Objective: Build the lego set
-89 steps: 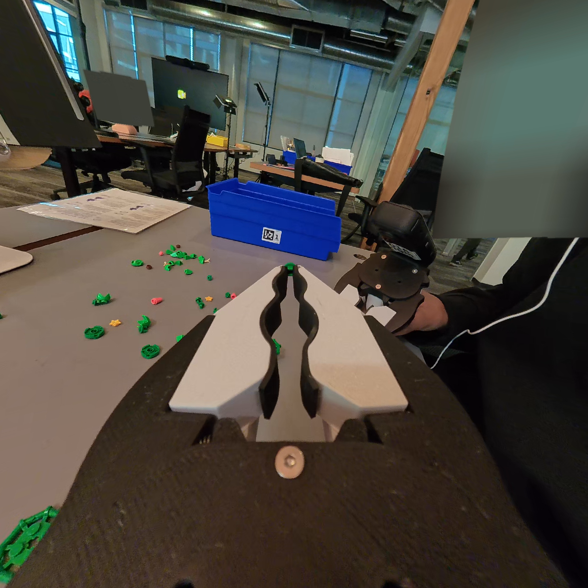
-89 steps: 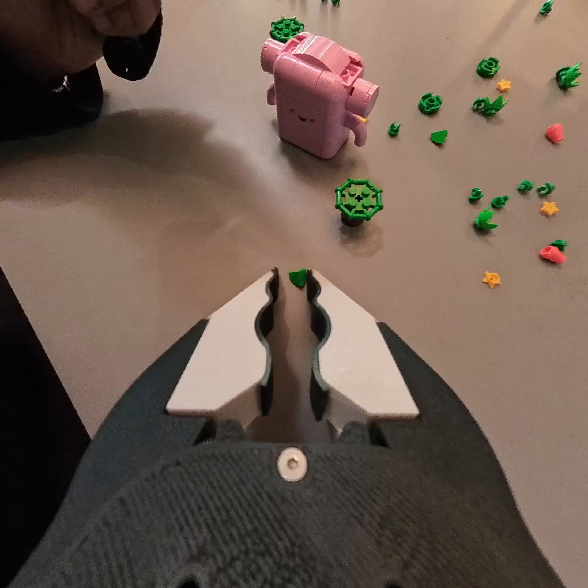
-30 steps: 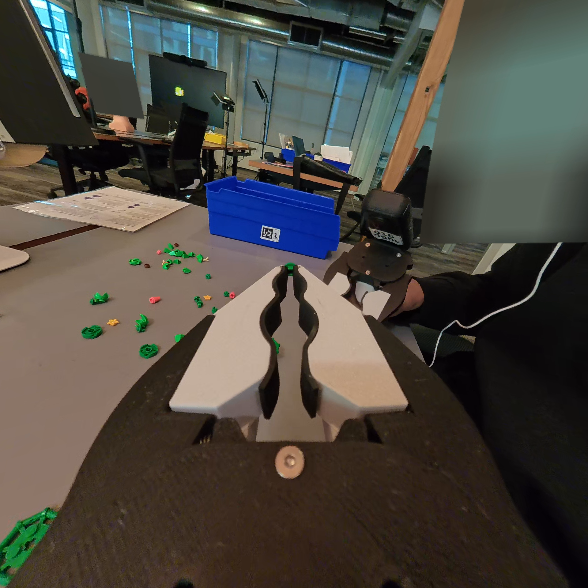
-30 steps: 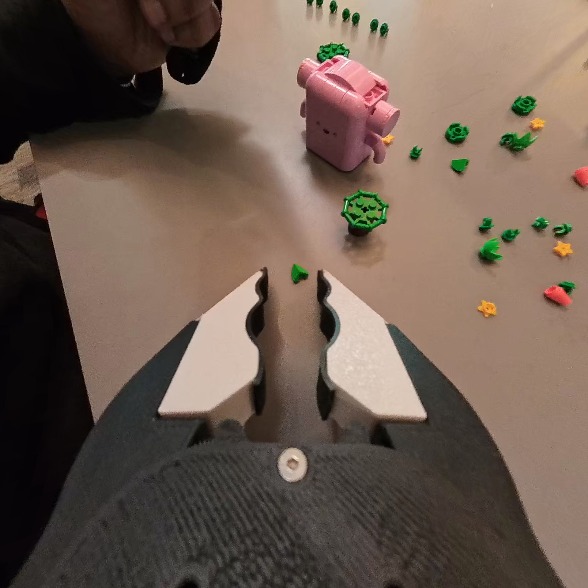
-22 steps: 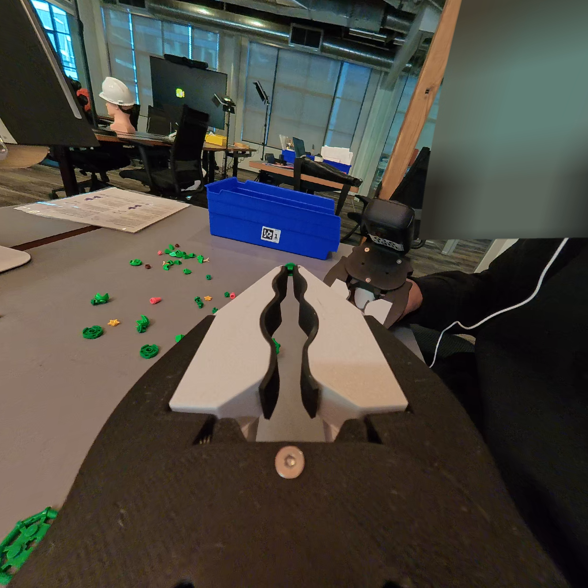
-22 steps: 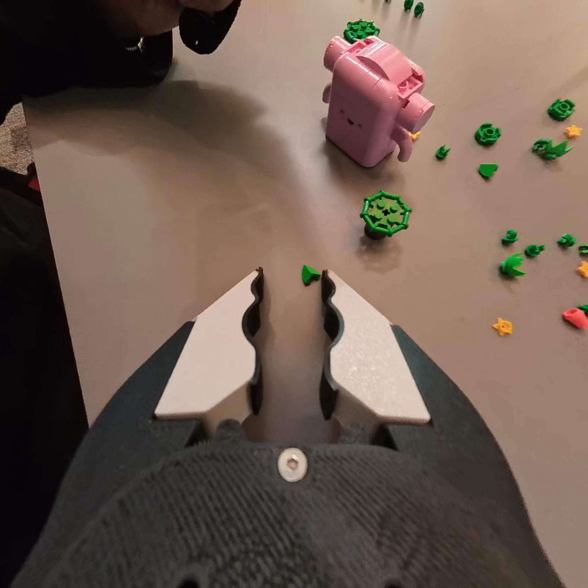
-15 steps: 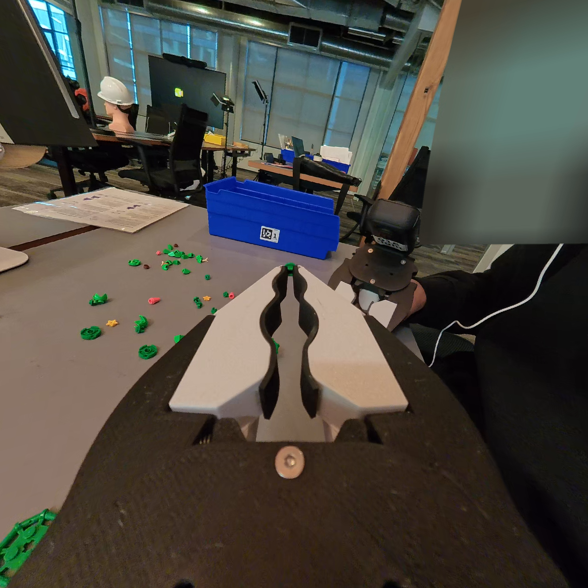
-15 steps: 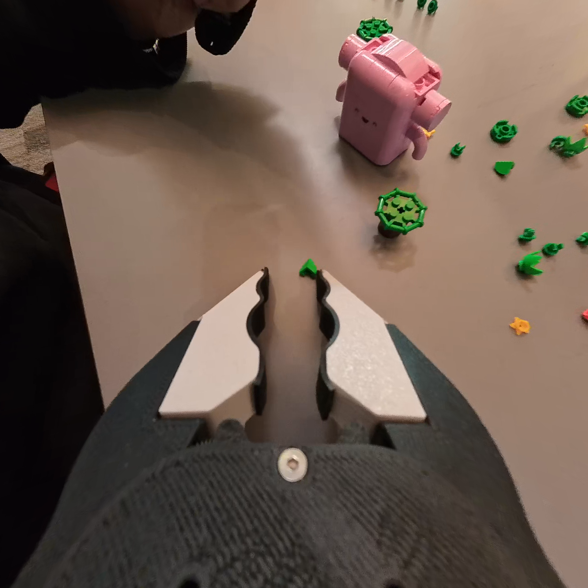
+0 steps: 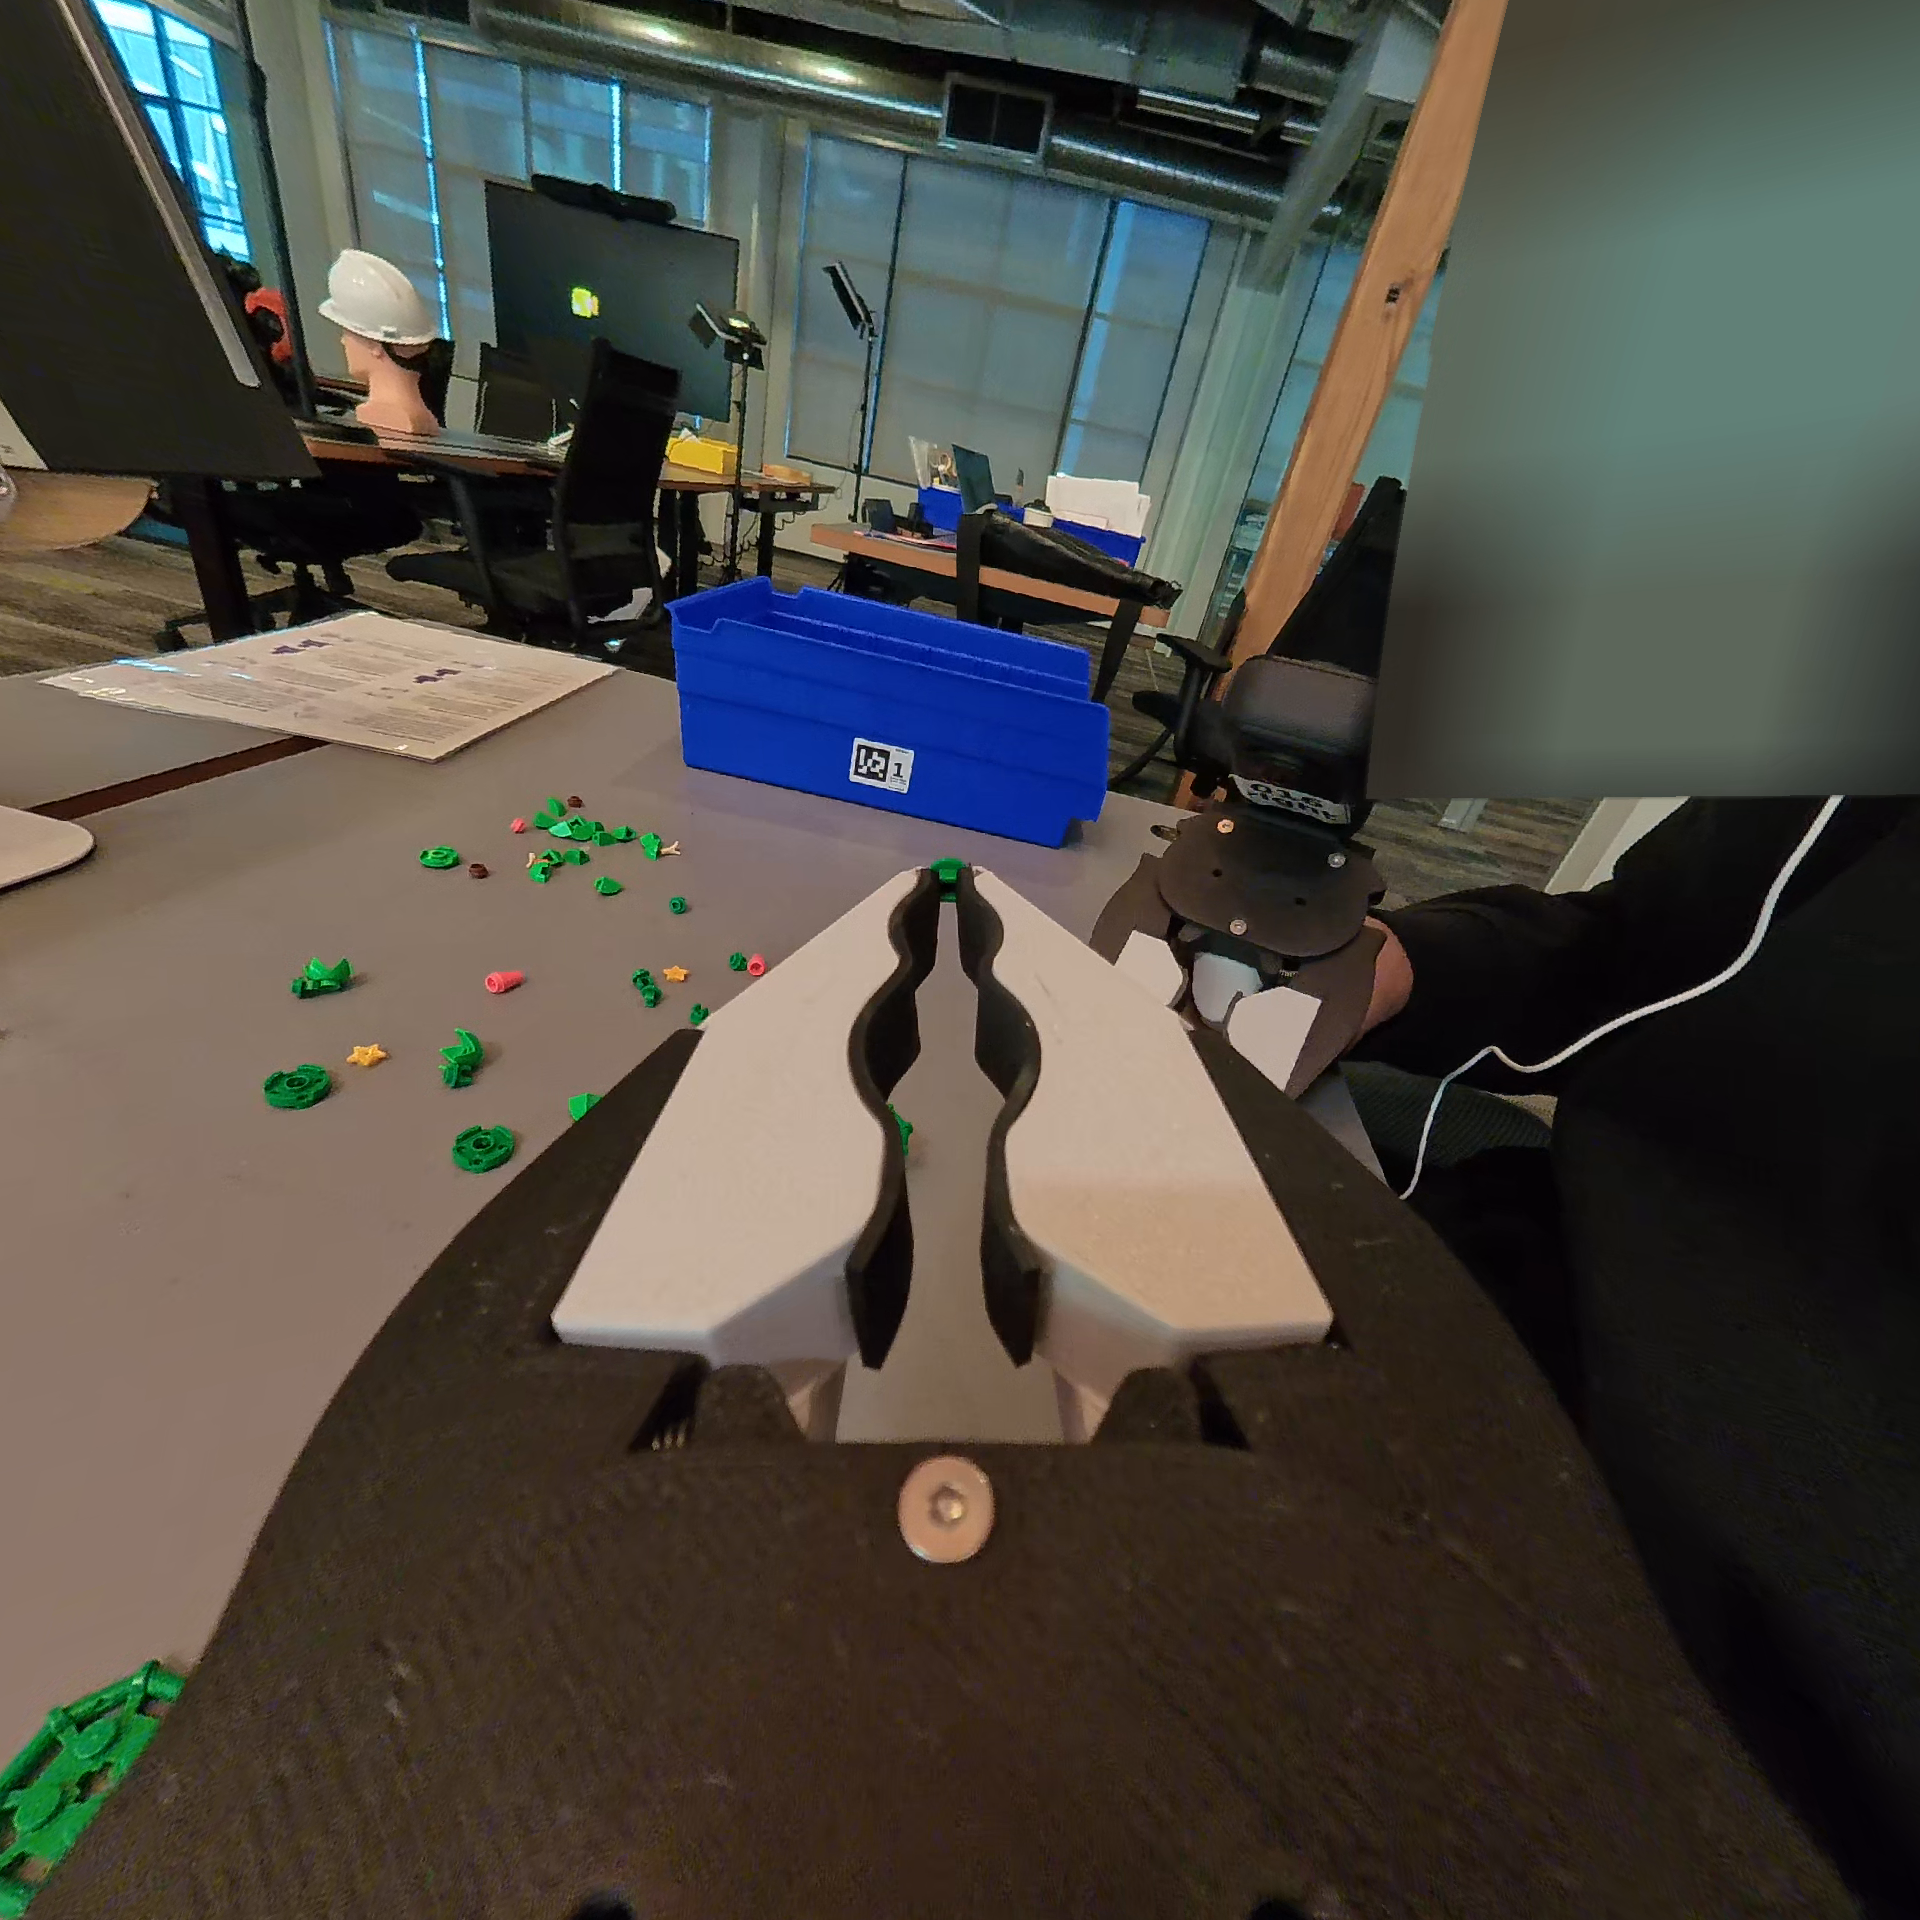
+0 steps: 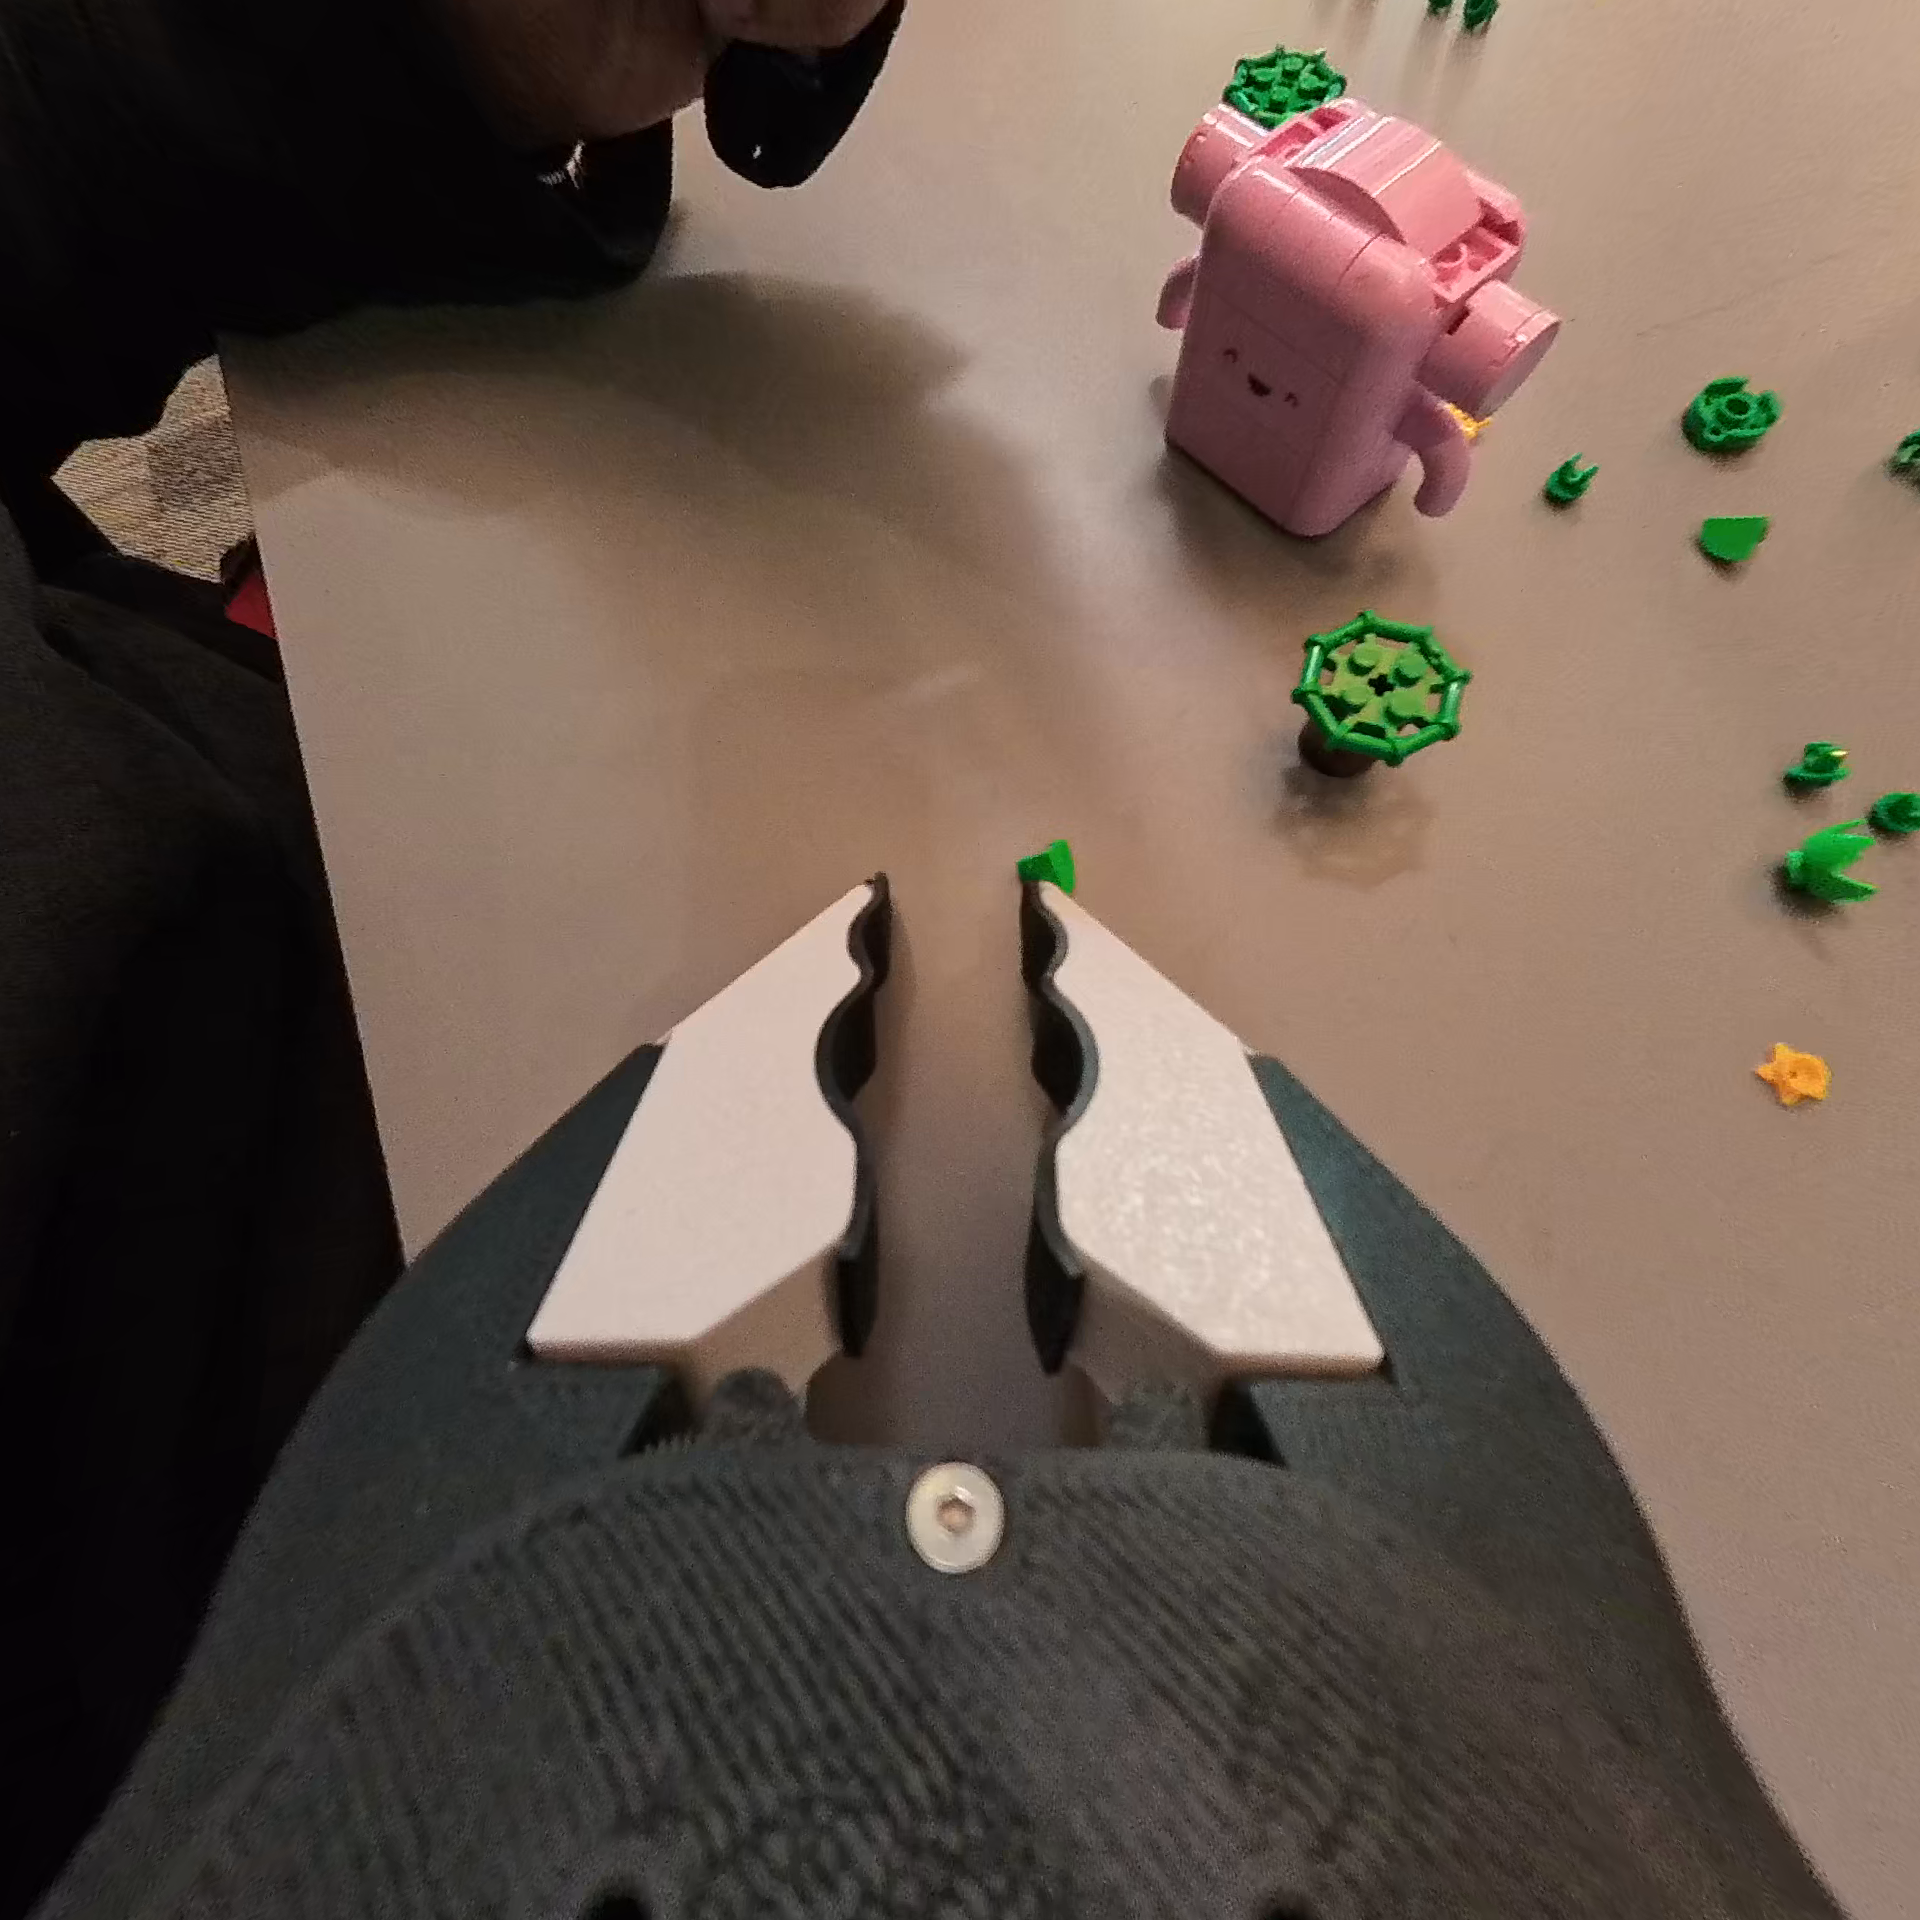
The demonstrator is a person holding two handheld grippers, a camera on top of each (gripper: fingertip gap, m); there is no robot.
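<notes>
Room, left wrist view: open office behind a grey desk [image 9: 208, 1299], with monitors, chairs and a wooden post.
Left gripper [image 9: 947, 878]: raised over the desk, jaws nearly closed, pinching a tiny green piece [image 9: 947, 869] at the tips.
Far edge of the desk: a blue bin [image 9: 883, 707] stands there; a printed sheet [image 9: 332, 675] lies toward the far left corner.
Loose parts [image 9: 561, 842]: green, pink and yellow bits scattered across the middle of the desk, left of the fingers.
Near left corner: a green lattice piece [image 9: 62, 1787] shows beside the gripper body.
Right side: the right gripper [image 9: 1236, 997] is held by a hand in a dark sleeve [image 9: 1610, 935] at the desk edge.
Surface, right wrist view: the same desk [image 10: 623, 623] seen from above, its edge running down the left.
Right gripper [image 10: 954, 894]: jaws partly open and empty.
Green leaf piece [image 10: 1047, 864]: lies on the desk just at the right fingertip, outside the gap.
Ahead right: a green round canopy on a dark stem [image 10: 1377, 694], and beyond it a pink lego figure [image 10: 1340, 332], upright.
Right edge: small green and yellow bits [image 10: 1829, 852], well apart from the fingers.
</notes>
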